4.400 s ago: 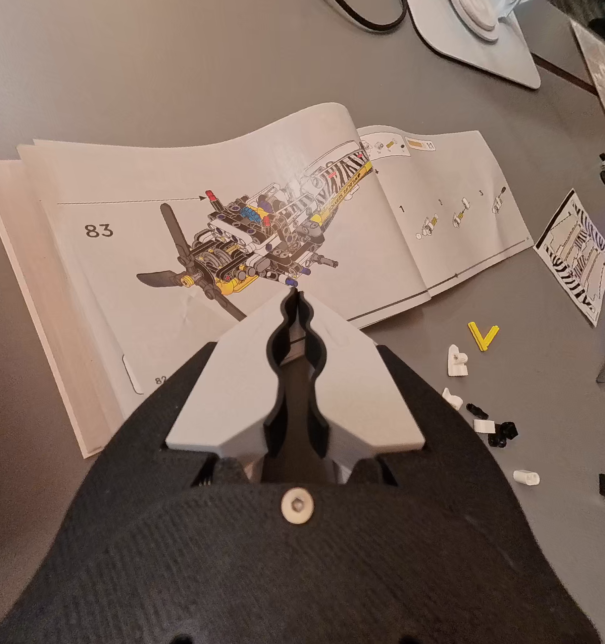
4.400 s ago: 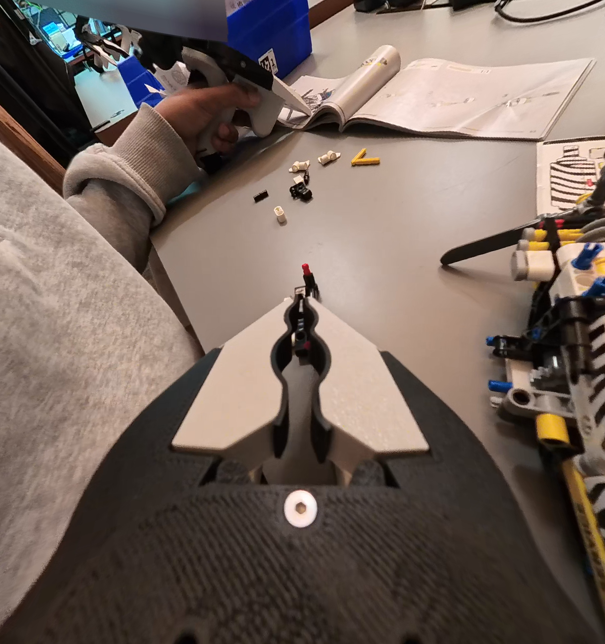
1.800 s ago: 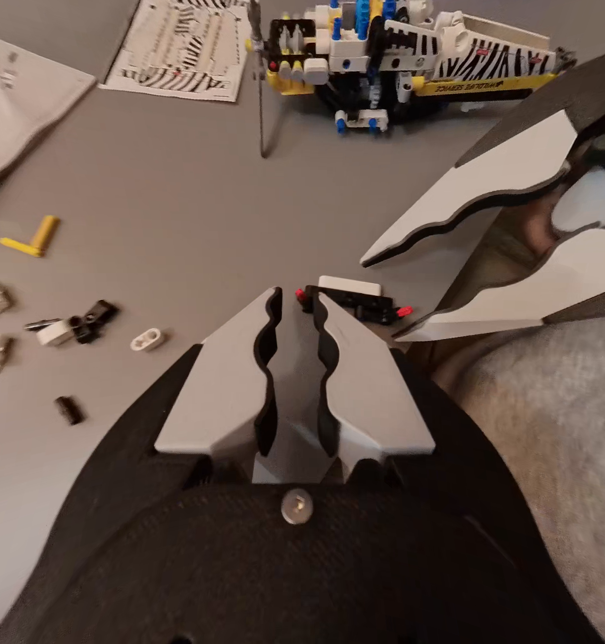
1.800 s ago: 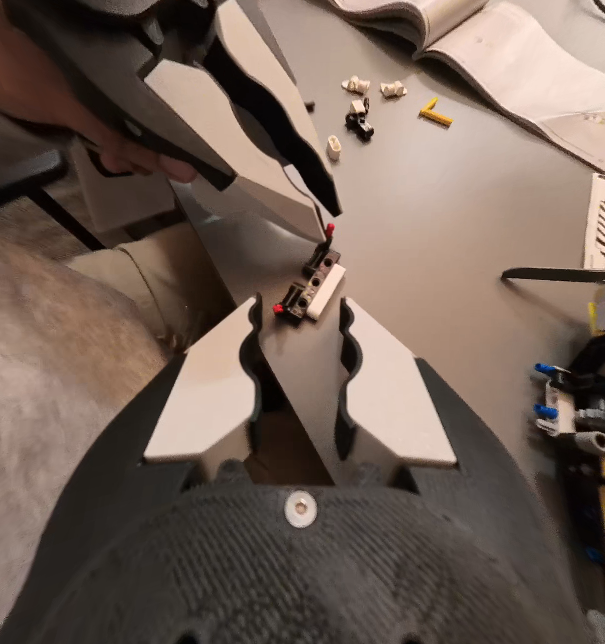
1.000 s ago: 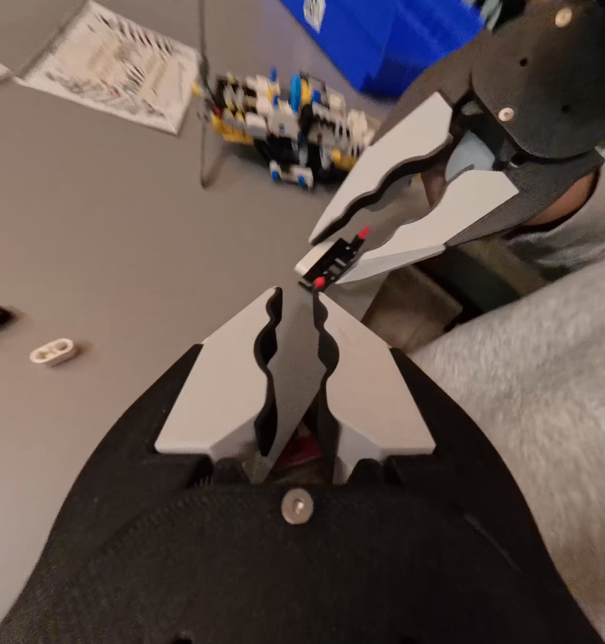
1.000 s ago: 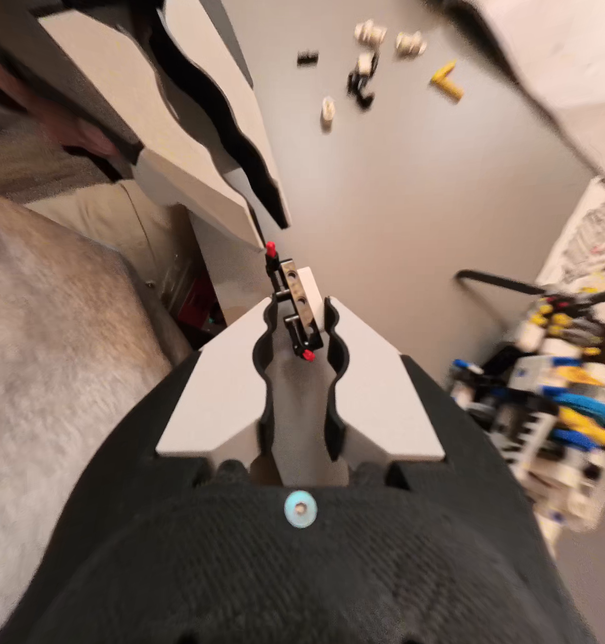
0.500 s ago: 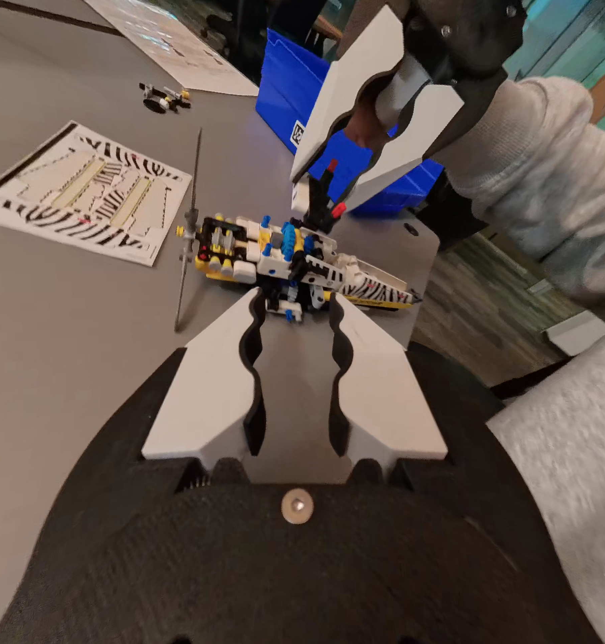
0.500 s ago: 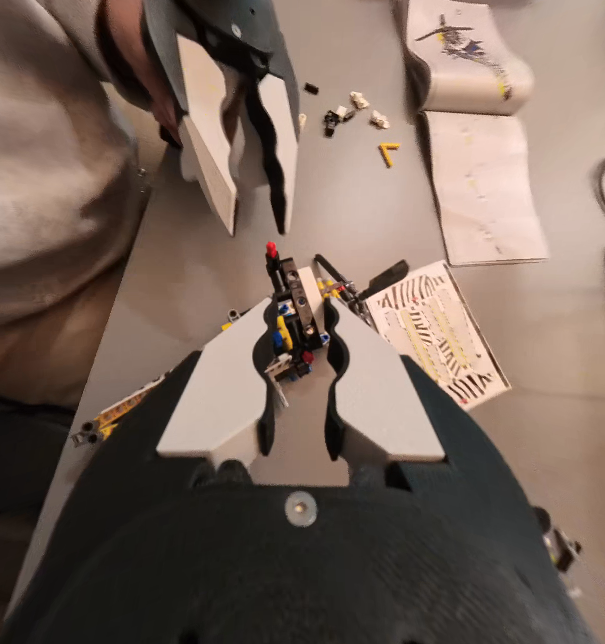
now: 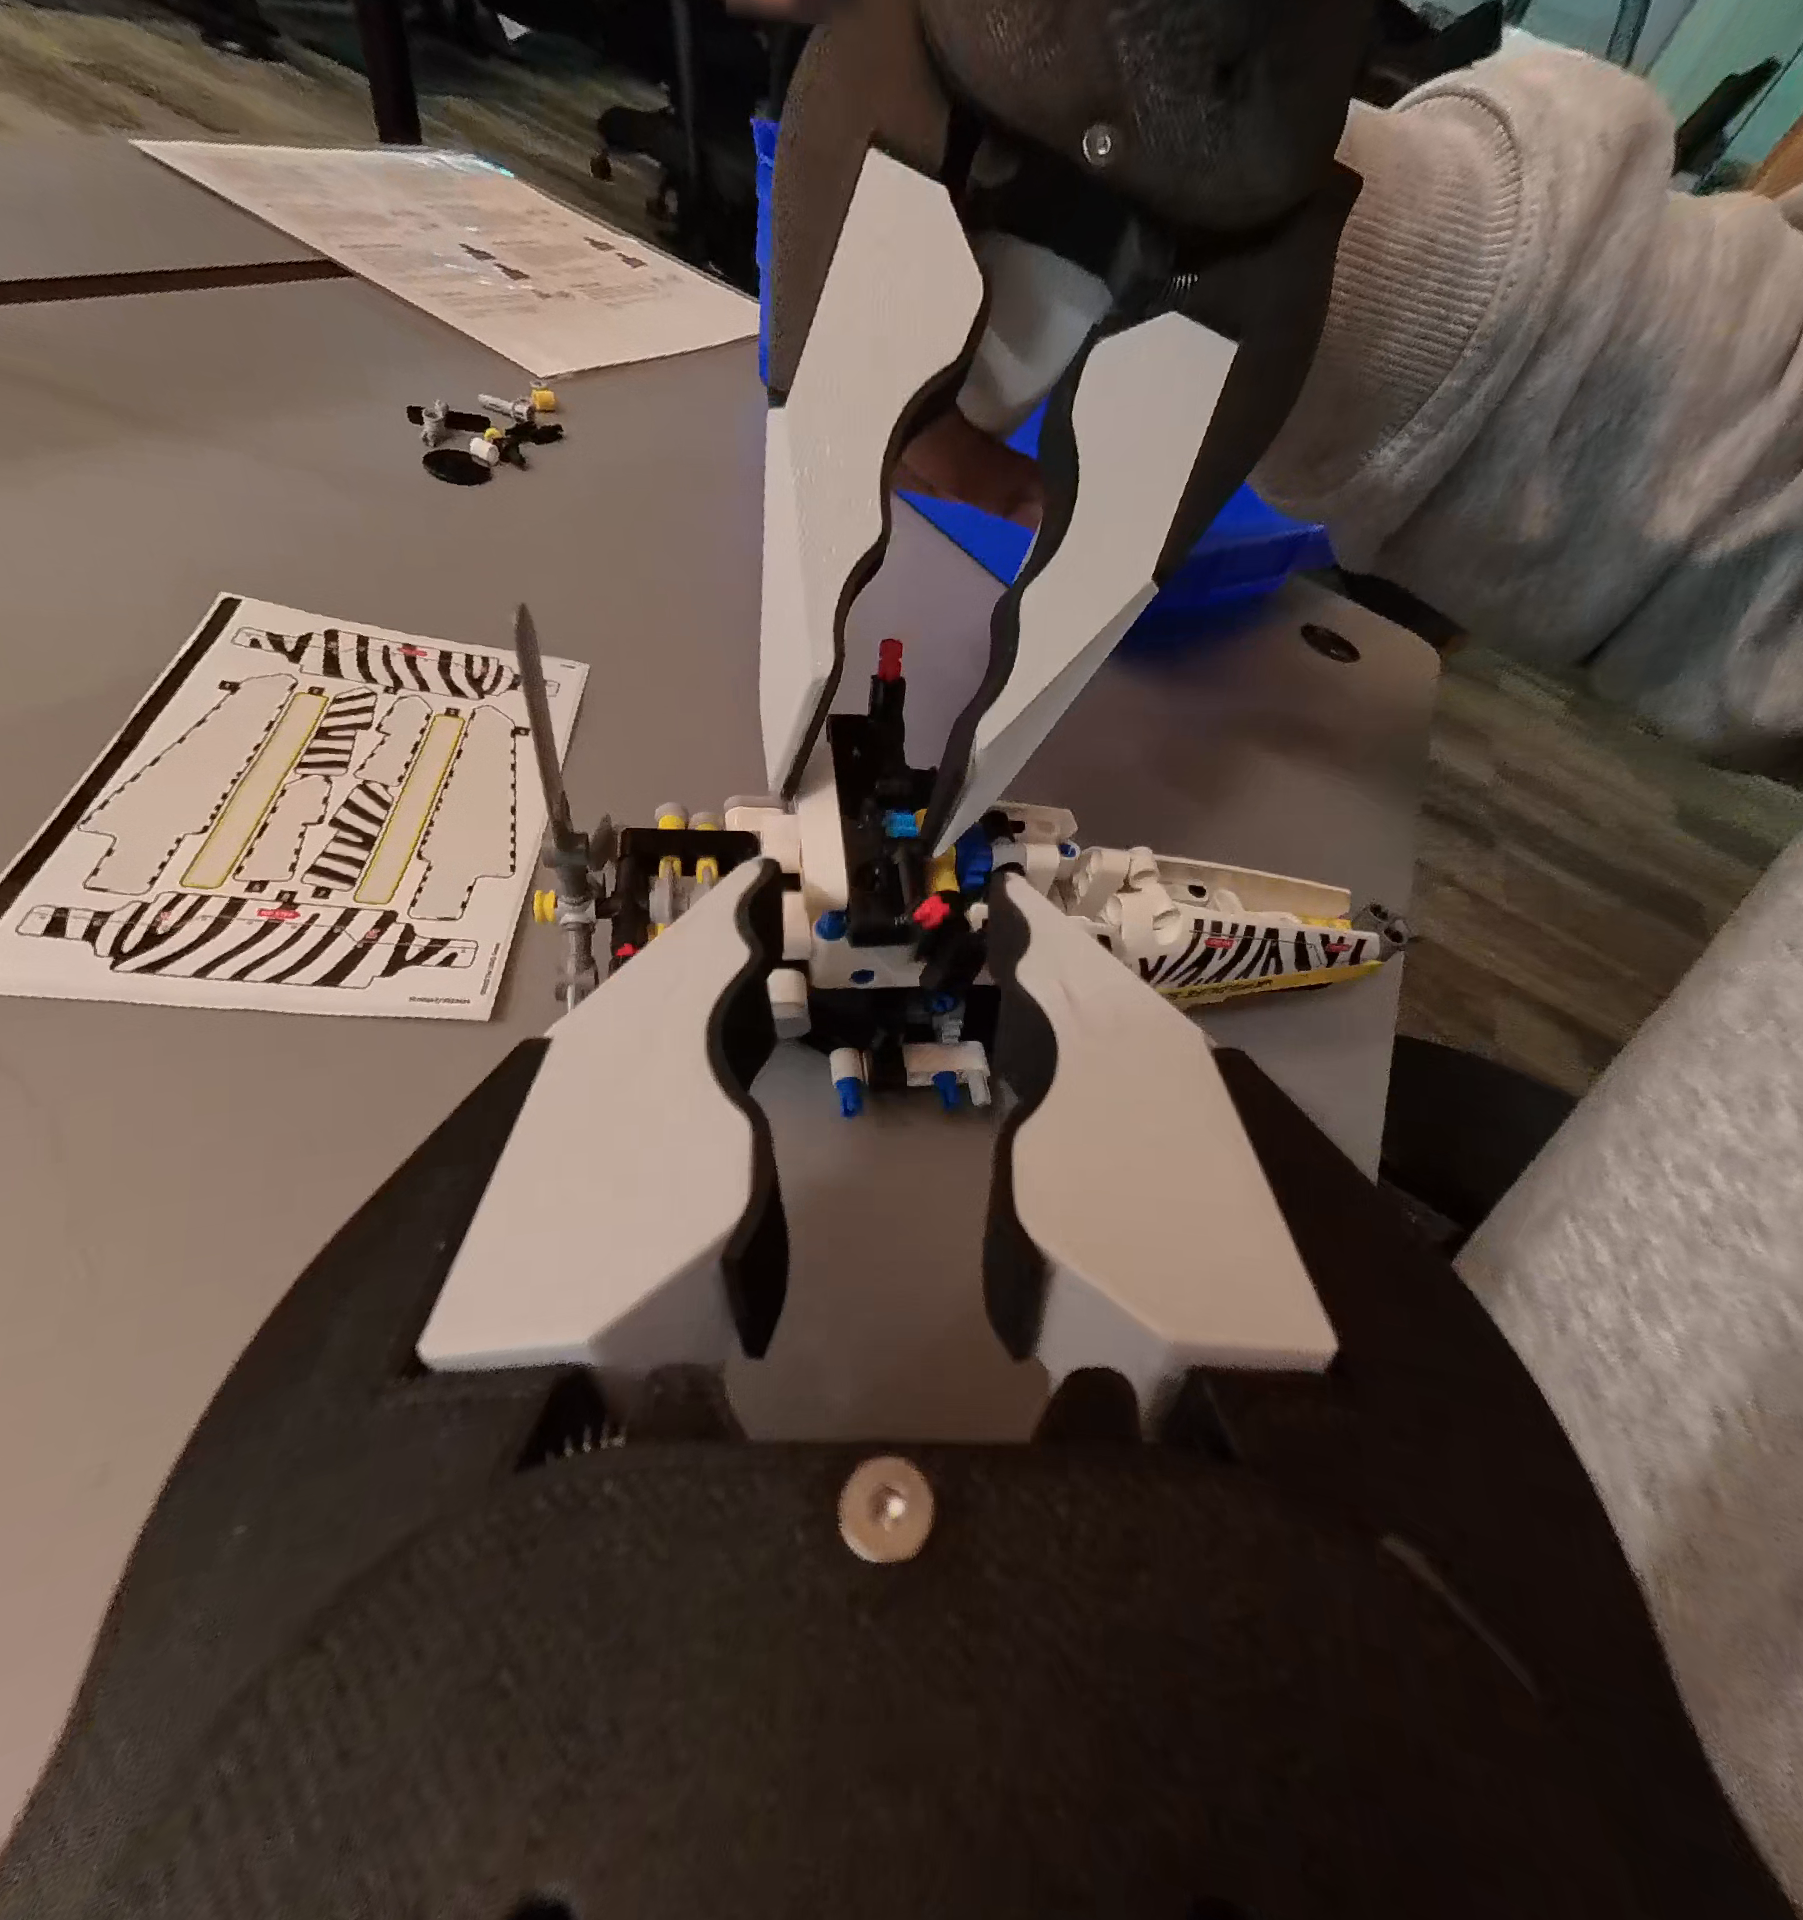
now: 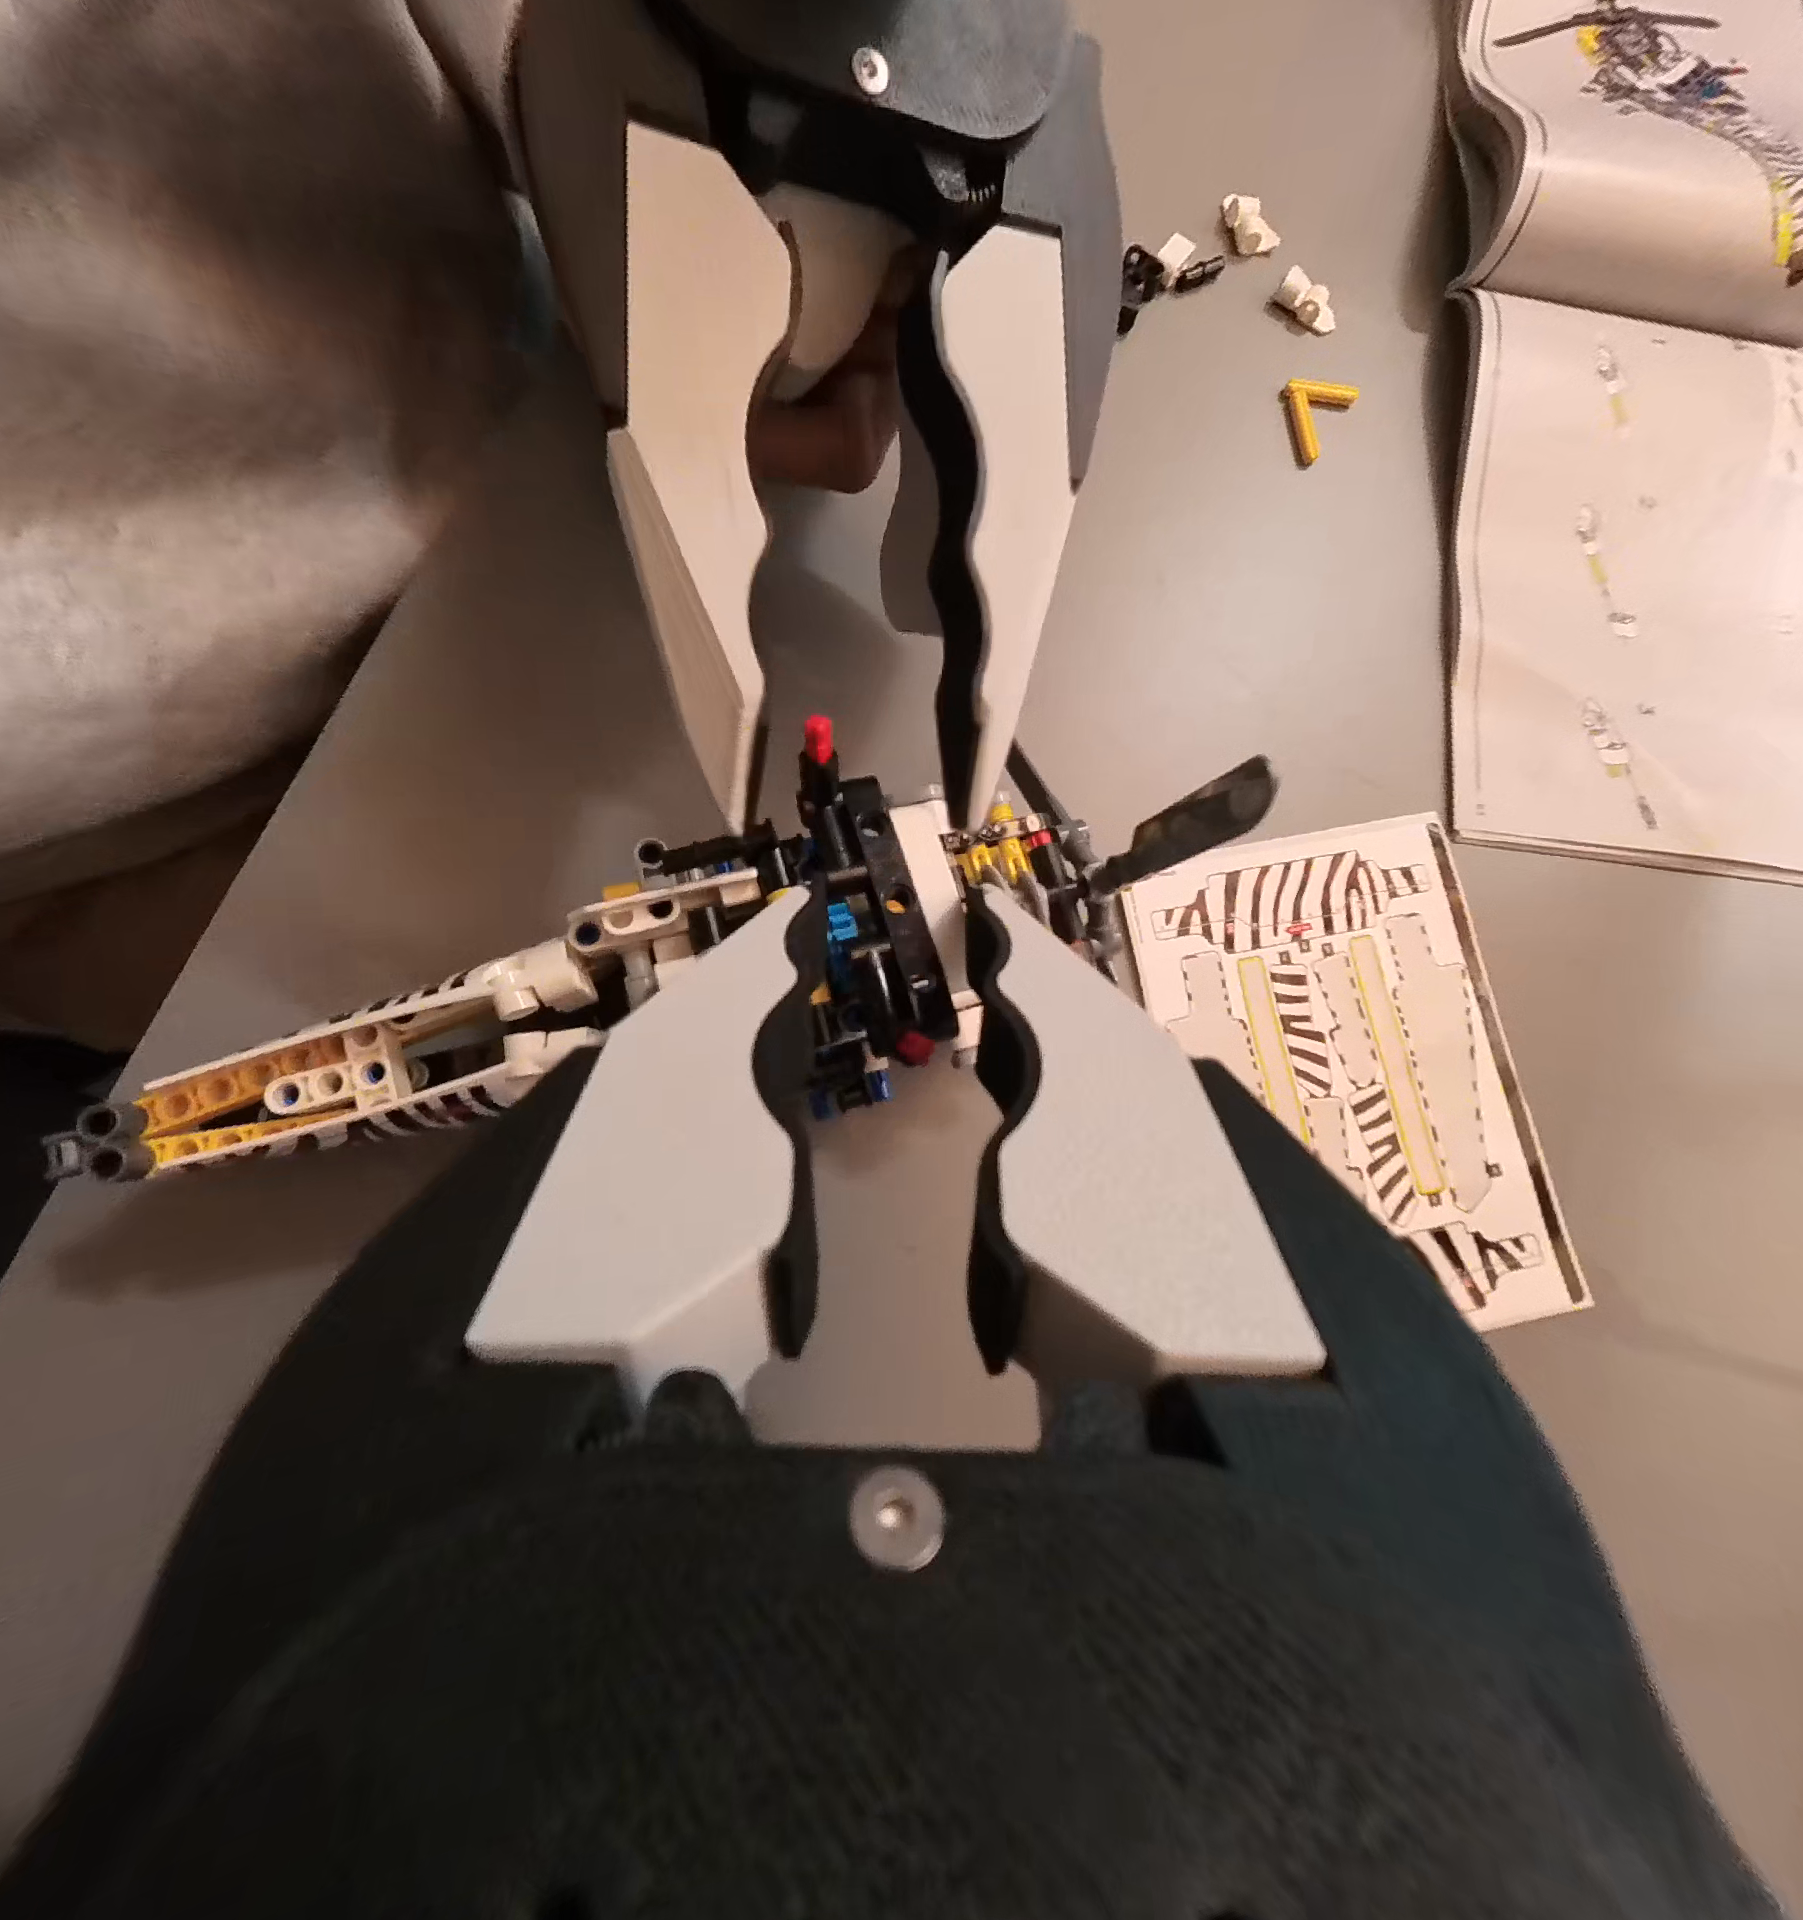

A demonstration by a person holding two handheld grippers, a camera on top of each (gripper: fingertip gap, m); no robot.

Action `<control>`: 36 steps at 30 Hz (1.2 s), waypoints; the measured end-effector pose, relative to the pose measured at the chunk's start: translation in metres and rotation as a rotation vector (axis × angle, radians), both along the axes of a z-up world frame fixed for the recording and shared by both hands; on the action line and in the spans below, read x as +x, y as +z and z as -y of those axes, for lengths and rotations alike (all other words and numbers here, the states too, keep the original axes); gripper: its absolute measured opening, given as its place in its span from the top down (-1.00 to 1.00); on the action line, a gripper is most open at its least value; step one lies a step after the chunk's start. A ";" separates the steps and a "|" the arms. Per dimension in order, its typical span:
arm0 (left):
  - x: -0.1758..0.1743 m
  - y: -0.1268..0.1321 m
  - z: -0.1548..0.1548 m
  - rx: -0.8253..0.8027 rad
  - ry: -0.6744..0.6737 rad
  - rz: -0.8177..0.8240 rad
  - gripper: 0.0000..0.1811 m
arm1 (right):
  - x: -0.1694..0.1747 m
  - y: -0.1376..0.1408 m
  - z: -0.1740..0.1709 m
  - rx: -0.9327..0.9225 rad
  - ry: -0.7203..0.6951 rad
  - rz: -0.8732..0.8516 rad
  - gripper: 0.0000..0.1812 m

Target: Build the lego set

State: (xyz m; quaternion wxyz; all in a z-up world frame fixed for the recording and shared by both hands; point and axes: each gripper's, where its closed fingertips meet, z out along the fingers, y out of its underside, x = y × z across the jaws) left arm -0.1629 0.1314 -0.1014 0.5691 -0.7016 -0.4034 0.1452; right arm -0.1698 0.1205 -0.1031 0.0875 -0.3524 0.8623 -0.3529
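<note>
right tongs (image 10: 892, 940) pinching a black-and-white lego sub-assembly (image 10: 881, 904) with red pins, held directly over the zebra-striped helicopter model (image 9: 1167, 925) on the grey desk (image 9: 201, 1143), left tongs (image 9: 881, 914) spread open just in front of the model, sticker sheet (image 9: 263, 810) beside it

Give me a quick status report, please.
Right hand-held gripper shut on black sub-assembly, over helicopter model. Left hand-held gripper open, straddling model. Nothing obstructing.

Blue bin (image 9: 1229, 540) behind grey table (image 9: 201, 1143)
</note>
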 end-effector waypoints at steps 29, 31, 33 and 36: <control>-0.009 -0.001 0.011 -0.081 0.076 -0.031 0.83 | -0.007 0.002 0.005 -0.060 0.017 0.066 0.76; -0.009 -0.002 0.012 -0.086 0.078 -0.030 0.81 | -0.007 0.002 0.005 -0.054 0.023 0.064 0.77; -0.008 -0.001 0.013 -0.087 0.082 -0.037 0.79 | -0.007 0.003 0.005 -0.048 0.032 0.058 0.77; -0.007 0.001 0.013 -0.082 0.080 -0.045 0.79 | -0.006 0.002 0.005 -0.034 0.042 0.047 0.76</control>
